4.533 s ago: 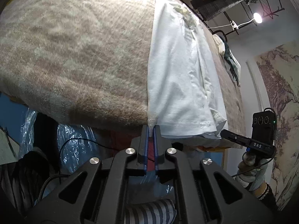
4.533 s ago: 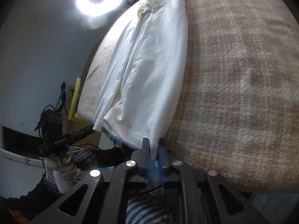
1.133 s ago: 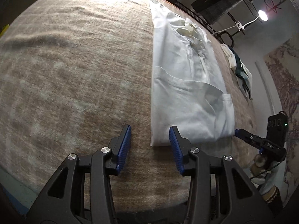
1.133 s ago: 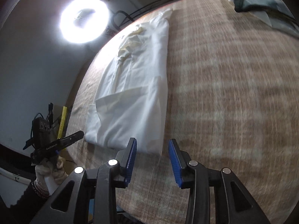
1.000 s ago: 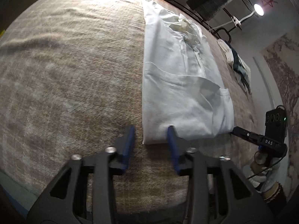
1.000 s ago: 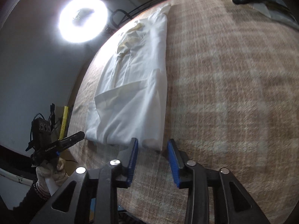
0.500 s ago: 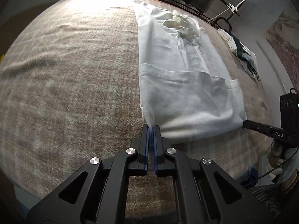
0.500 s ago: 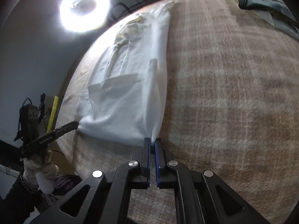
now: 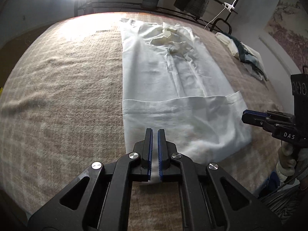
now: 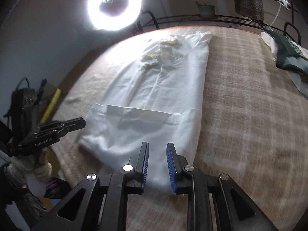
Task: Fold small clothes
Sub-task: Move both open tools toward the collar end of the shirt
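A white garment (image 9: 169,80) lies lengthwise on the brown plaid blanket (image 9: 57,96), its near end folded back over itself with a hem line across. My left gripper (image 9: 155,132) is nearly shut, with the garment's near left fold between its blue pads. My right gripper (image 10: 157,146) has its jaws parted over the near right fold of the garment (image 10: 159,88), cloth lying between them. Each gripper shows in the other's view: the right one (image 9: 250,115), the left one (image 10: 77,124).
A pile of dark green and white clothes (image 9: 242,55) lies at the blanket's far right, also in the right wrist view (image 10: 284,55). A ring light (image 10: 113,5) glares at the far edge. A metal rack (image 9: 173,11) runs behind the bed.
Both grippers closed on the near fold and carried it forward over the garment. Now the right jaws have parted, and the left jaws show a slight gap.
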